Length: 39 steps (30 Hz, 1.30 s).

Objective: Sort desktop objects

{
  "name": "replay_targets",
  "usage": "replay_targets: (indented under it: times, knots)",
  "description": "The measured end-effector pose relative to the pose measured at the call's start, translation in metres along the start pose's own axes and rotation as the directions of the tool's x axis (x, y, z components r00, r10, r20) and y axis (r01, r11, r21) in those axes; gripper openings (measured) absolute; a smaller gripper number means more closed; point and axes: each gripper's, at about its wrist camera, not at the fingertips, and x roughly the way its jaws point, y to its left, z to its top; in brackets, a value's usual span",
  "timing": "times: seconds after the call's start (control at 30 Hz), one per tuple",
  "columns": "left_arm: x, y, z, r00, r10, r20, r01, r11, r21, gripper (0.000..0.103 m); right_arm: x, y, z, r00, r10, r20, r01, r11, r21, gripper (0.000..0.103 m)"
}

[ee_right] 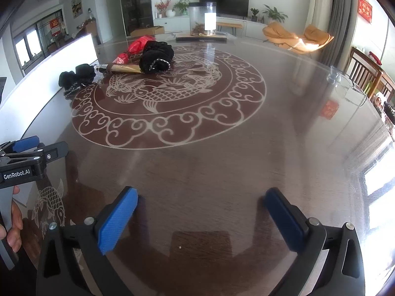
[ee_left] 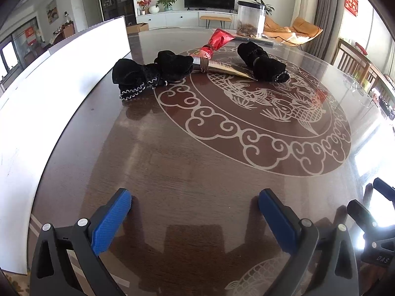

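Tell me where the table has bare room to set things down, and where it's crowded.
Bare: the wide stretch of table between the open right gripper and the fish medallion, and the medallion's right half. Crowded: the far left, where black velvet pouches, a gold-and-red packet and the white board cluster.

Left gripper: I see its jaws spread wide, nothing between them, angled steeply down.
Right gripper: jaws wide apart, empty, same downward tilt.
Left hand: fingers wrapped round the handle, beside my right tool.
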Motion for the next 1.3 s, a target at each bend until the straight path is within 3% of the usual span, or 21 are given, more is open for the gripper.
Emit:
replay_targets:
  times: [1.3]
  knots:
    - [0.013, -0.005, 0.02, 0.997, -0.068, 0.028, 0.065, 0.994, 0.092, 0.103, 0.0, 0.0, 0.001, 1.0, 0.001, 0.0, -0.001, 1.0, -0.001, 0.103]
